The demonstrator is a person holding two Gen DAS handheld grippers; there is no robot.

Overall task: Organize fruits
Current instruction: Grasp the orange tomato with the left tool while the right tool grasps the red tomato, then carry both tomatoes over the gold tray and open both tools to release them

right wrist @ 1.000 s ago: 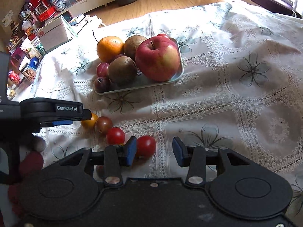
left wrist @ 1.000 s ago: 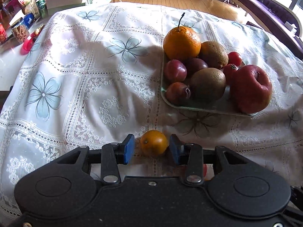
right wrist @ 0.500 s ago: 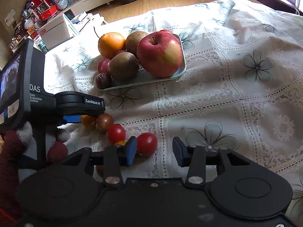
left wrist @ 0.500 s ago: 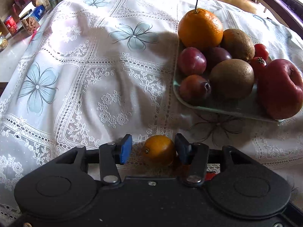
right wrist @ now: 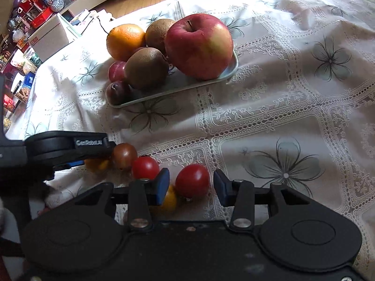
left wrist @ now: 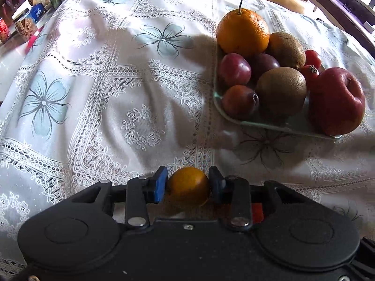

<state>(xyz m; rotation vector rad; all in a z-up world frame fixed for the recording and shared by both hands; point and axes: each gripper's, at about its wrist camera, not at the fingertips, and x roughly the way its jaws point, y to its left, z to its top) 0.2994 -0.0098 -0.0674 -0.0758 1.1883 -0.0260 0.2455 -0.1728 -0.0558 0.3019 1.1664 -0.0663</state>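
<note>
Where half a second ago the blue pads stood clear of it, the left gripper [left wrist: 187, 185] now pinches the small orange fruit [left wrist: 188, 185] on both sides, low over the lace tablecloth [left wrist: 105, 107]; I judge the pick made and the tray [left wrist: 276, 126] of orange, kiwis, plums and apple next. Only the right wrist view shows the rest: the right gripper [right wrist: 191, 185] spread around a red cherry tomato [right wrist: 192, 180], touching neither side, with a second red tomato [right wrist: 145, 167], a dark tomato [right wrist: 124, 155] and a yellow one [right wrist: 170, 199] loose nearby.
</note>
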